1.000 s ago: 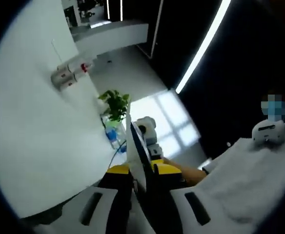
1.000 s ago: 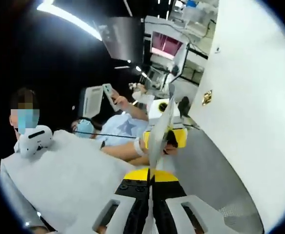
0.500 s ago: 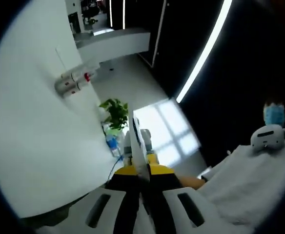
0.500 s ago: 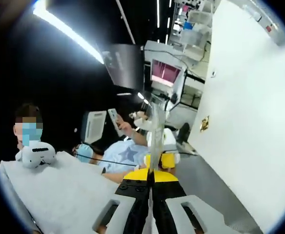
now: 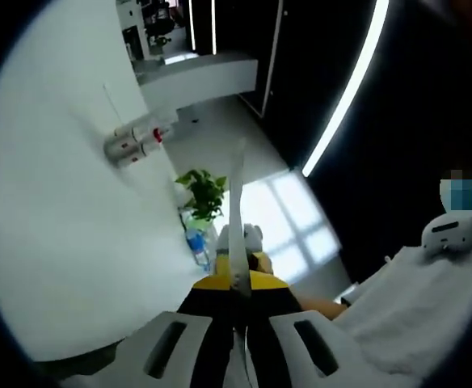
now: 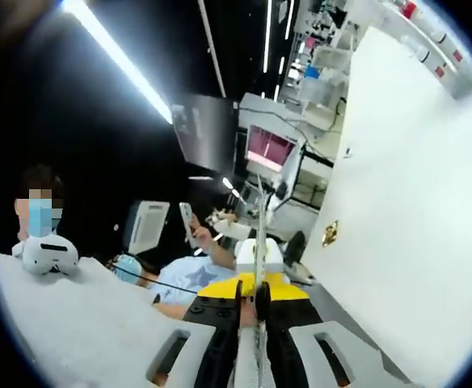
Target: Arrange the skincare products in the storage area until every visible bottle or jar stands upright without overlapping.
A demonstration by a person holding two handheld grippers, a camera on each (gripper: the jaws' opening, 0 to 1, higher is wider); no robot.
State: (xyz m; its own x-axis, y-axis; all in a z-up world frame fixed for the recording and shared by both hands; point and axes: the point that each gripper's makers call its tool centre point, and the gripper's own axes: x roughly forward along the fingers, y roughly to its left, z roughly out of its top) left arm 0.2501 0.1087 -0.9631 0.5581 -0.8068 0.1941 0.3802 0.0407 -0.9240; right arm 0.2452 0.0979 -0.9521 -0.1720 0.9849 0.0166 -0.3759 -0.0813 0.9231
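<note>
Since both cameras point up into the room, I cannot tell where the skincare bottles stand or how they lie.

The left gripper (image 5: 236,293) has its jaws pressed together, pinching a thin white strip (image 5: 237,202) seen edge-on. The strip rises straight up from between the yellow-marked tips. The right gripper (image 6: 252,301) is the same, jaws closed on a thin pale strip (image 6: 260,234) that stands up along the middle of its view.

Left gripper view:
- A white wall (image 5: 50,234) fills the left side, with two small cylinders with red ends (image 5: 135,144) fixed on it.
- A green plant (image 5: 204,190) is just left of the strip.
- A long light bar (image 5: 345,89) runs across the dark ceiling.
- A white headset (image 5: 450,230) rests on white cloth (image 5: 414,307) at the right.

Right gripper view:
- The headset (image 6: 48,252) sits on the cloth (image 6: 66,323) at the left.
- Past the jaws is a person in a light blue top (image 6: 189,276) with a phone (image 6: 189,222) raised.
- A screen with a pink picture (image 6: 268,148) is behind that person.
</note>
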